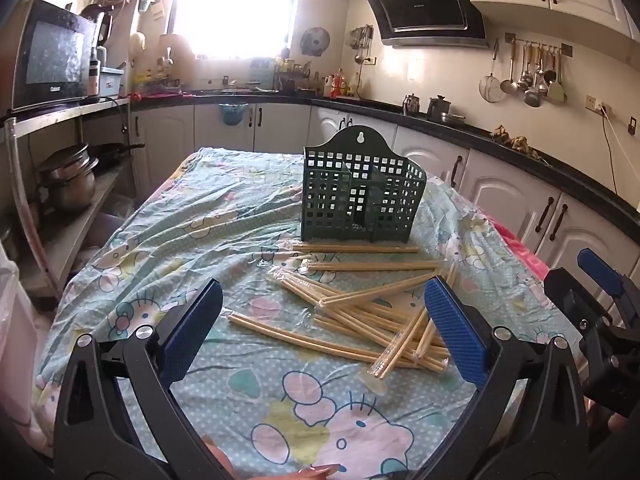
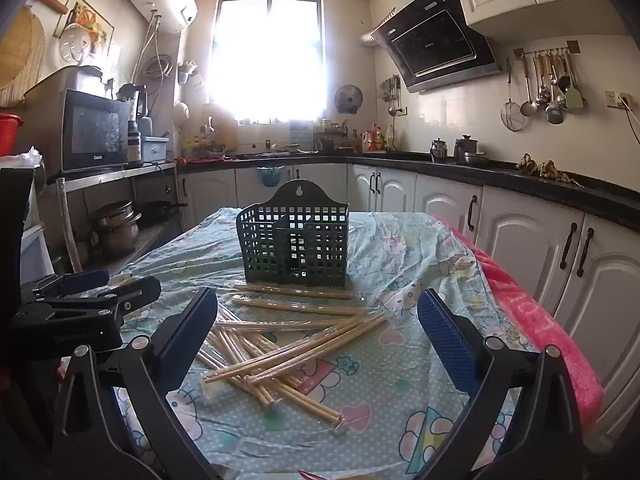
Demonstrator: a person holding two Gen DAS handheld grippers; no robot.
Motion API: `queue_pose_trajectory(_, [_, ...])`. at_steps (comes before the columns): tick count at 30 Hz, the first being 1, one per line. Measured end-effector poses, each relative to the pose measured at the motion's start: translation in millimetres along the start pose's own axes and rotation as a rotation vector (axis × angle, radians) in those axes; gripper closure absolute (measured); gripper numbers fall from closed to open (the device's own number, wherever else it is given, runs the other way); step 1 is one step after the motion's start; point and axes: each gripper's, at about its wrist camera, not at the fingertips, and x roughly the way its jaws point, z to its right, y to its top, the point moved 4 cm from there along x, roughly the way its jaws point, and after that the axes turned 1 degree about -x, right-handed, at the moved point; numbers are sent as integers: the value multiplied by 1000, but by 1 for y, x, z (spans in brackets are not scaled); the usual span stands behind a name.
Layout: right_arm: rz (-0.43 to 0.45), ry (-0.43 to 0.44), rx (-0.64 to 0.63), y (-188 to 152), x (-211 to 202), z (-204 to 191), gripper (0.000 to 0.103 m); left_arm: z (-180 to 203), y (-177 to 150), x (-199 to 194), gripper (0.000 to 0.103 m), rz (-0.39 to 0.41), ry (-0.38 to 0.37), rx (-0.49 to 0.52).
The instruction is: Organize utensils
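Nearest, both tools hang over the near edge of the tabletop. The left gripper (image 1: 322,308) has its jaws spread as wide as they go, with nothing between the blue pads; the right gripper (image 2: 318,316) stands just as wide and equally empty. Under them lies a cartoon-print cloth (image 1: 168,216) covering the tabletop. Toward the middle of the tabletop a loose heap of wrapped chopsticks (image 1: 360,300) lies crisscrossed in clear sleeves, with two pairs lying apart, parallel to the far edge. Just beyond those, upright near the far edge, stands a dark green perforated utensil holder (image 1: 360,192), its inner compartments showing nothing inside.
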Motion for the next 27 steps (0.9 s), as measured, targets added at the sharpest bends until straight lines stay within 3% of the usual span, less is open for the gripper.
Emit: queue_pose_trajectory(27, [-14, -23, 18, 0, -1, 5, 6, 4, 7, -7, 9, 24, -8, 5])
